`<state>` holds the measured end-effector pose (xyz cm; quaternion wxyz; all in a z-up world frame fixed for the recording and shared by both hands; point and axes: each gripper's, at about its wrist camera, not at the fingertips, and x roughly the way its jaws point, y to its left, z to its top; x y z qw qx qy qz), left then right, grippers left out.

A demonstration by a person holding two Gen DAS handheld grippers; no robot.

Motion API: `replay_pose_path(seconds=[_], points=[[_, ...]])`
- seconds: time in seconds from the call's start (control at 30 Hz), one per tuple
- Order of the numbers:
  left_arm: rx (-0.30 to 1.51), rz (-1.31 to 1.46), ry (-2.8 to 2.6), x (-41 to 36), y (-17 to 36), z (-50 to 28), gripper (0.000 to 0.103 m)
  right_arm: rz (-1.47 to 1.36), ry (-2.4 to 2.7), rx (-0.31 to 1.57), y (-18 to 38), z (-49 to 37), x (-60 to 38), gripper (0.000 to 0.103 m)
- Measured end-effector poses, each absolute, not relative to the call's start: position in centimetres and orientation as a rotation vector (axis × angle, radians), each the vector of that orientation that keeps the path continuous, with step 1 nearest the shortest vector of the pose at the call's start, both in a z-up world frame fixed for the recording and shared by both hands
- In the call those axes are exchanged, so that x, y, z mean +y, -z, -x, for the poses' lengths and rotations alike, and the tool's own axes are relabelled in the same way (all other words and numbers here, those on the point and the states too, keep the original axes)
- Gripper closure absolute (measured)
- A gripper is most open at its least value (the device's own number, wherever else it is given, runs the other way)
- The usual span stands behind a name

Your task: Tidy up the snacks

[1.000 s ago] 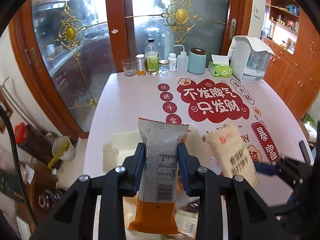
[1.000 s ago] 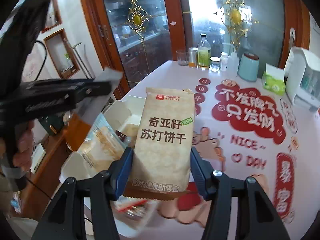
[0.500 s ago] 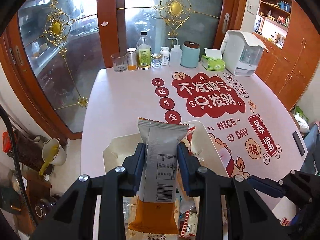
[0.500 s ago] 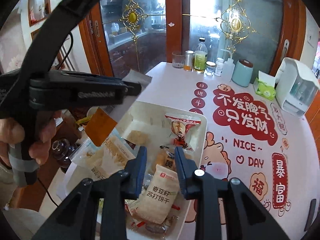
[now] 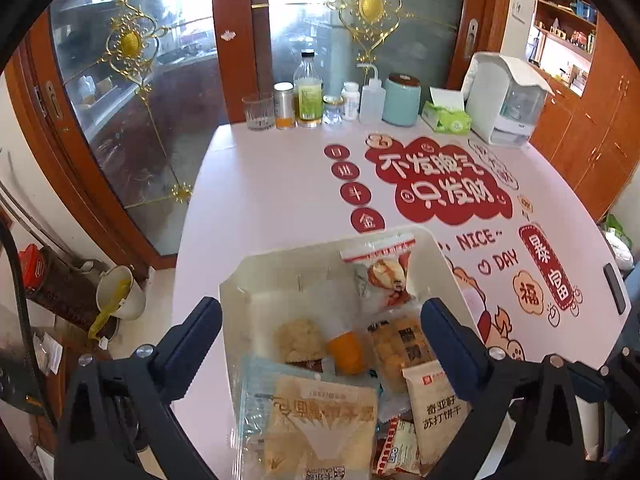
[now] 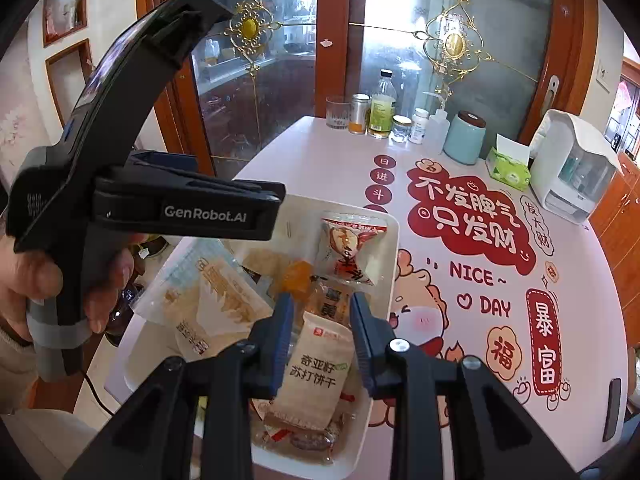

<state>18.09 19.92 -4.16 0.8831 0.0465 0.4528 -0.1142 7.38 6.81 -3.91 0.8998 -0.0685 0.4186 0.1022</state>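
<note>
Two grippers hover over a white snack tray [image 5: 440, 256] on the desk [image 5: 272, 200]. Left gripper [image 5: 320, 320] jaws have just opened wide, empty; right gripper [image 6: 322, 320] jaws stand narrowly parted above a soda cracker packet [image 6: 316, 372] lying in the tray.

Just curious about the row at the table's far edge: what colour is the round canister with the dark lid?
Pale teal canister, brown lid; the right wrist view shows it best.

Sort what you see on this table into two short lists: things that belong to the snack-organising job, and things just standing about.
Part of the job:
white bin
beige cracker packet
red-and-white snack packet
large clear packet
left claw, open
right claw, narrowed over the cracker packet

Just standing about:
drinking glass
bottle with green label
teal canister
green tissue pack
white appliance
</note>
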Motion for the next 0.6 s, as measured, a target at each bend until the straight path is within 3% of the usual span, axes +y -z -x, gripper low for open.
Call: replay_pose_path(seconds=[0.3, 0.47, 0.6], points=[[1.017, -0.074, 0.256, 18.9, 6.3, -17.2, 0.004, 0.152, -0.208, 0.899, 4.4, -6.7, 6.4, 0.072], [1.016, -0.067, 0.267, 18.0, 6.3, -16.2, 0.004, 0.149, -0.194, 0.91, 4.7, -6.1, 5.5, 0.057], [1.025, -0.059, 0.27, 17.2, 6.1, -15.4, 0.004, 0.141, -0.18, 0.922, 4.8, -5.5, 4.5, 0.055]])
